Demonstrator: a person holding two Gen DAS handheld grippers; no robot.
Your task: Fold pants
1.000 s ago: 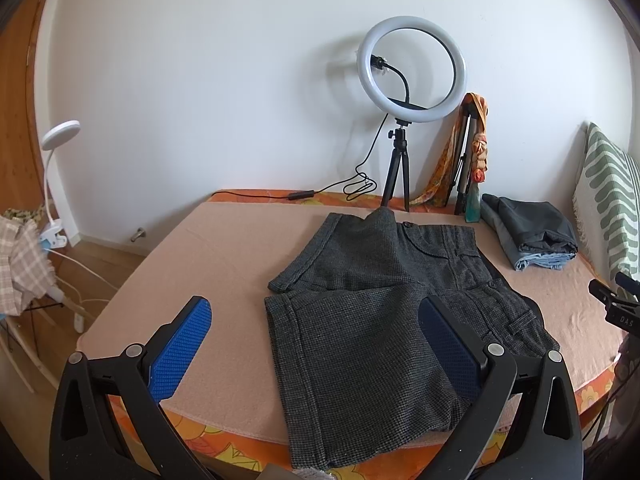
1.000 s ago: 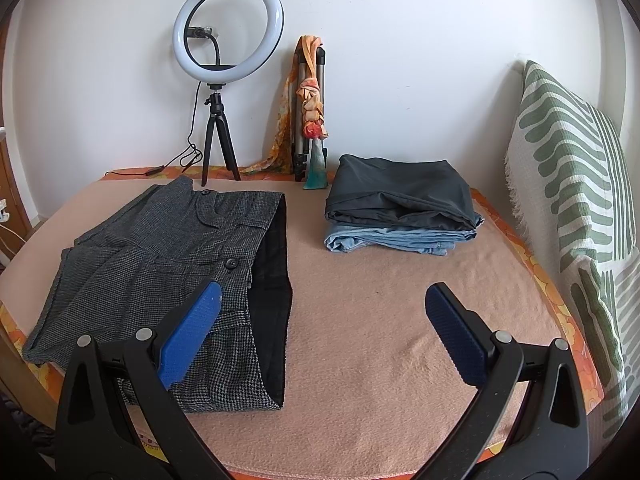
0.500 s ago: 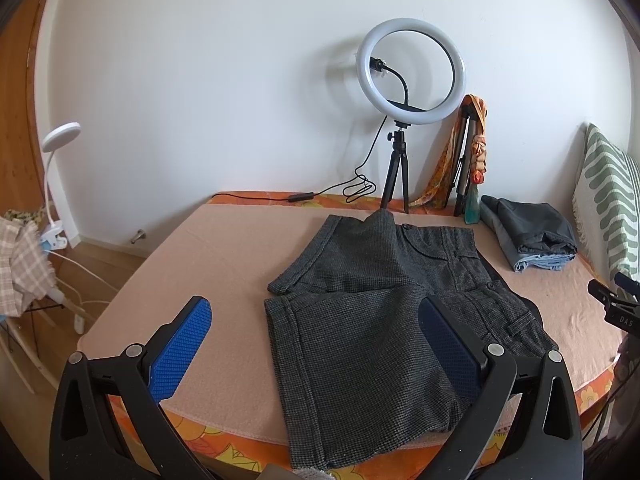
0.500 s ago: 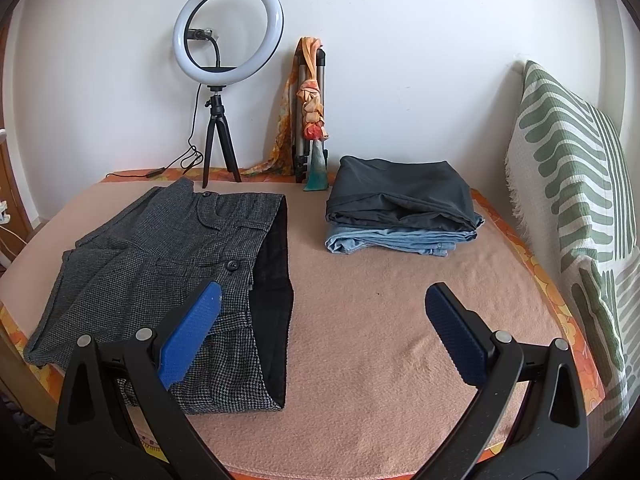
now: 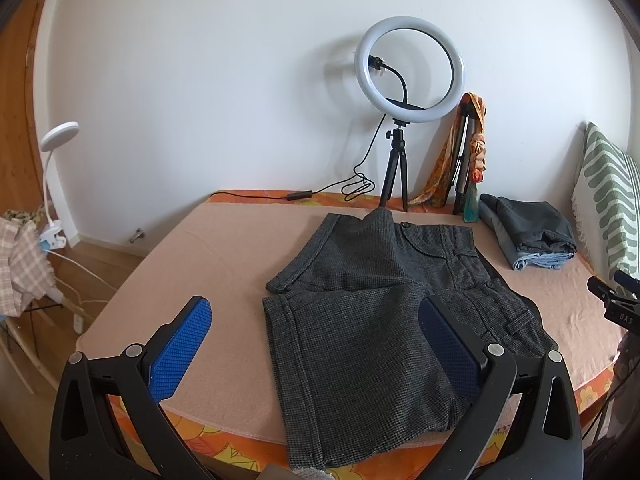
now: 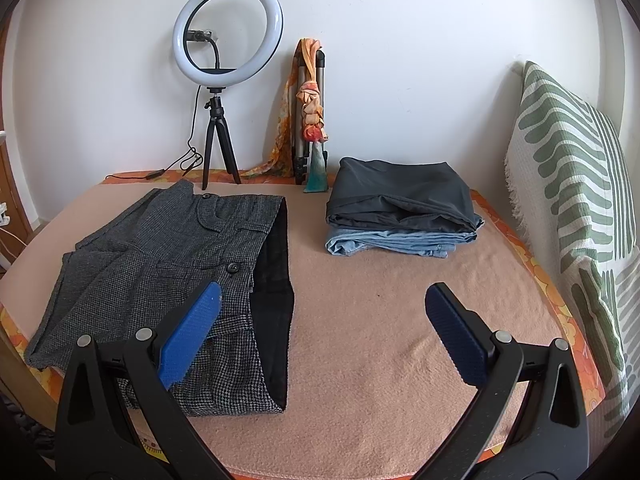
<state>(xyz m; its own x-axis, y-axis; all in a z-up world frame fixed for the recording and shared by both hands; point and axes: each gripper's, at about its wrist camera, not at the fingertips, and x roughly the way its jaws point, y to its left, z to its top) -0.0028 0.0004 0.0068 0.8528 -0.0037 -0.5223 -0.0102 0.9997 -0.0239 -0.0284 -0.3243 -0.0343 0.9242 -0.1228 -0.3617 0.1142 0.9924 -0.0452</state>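
Note:
Grey tweed shorts (image 5: pixel 372 308) lie flat on the peach blanket, legs toward the left, waistband with black lining to the right; they also show in the right wrist view (image 6: pixel 168 264). My left gripper (image 5: pixel 316 344) is open and empty, held above the near leg hem. My right gripper (image 6: pixel 320 332) is open and empty, held above the blanket just right of the waistband. Neither touches the cloth.
A stack of folded dark pants and jeans (image 6: pixel 400 212) sits at the back right. A ring light on a tripod (image 6: pixel 224 80) and a folded tripod with a scarf (image 6: pixel 308 120) stand by the wall. A green-patterned pillow (image 6: pixel 576 184) leans at right. The blanket (image 6: pixel 380 300) ends at the near edge.

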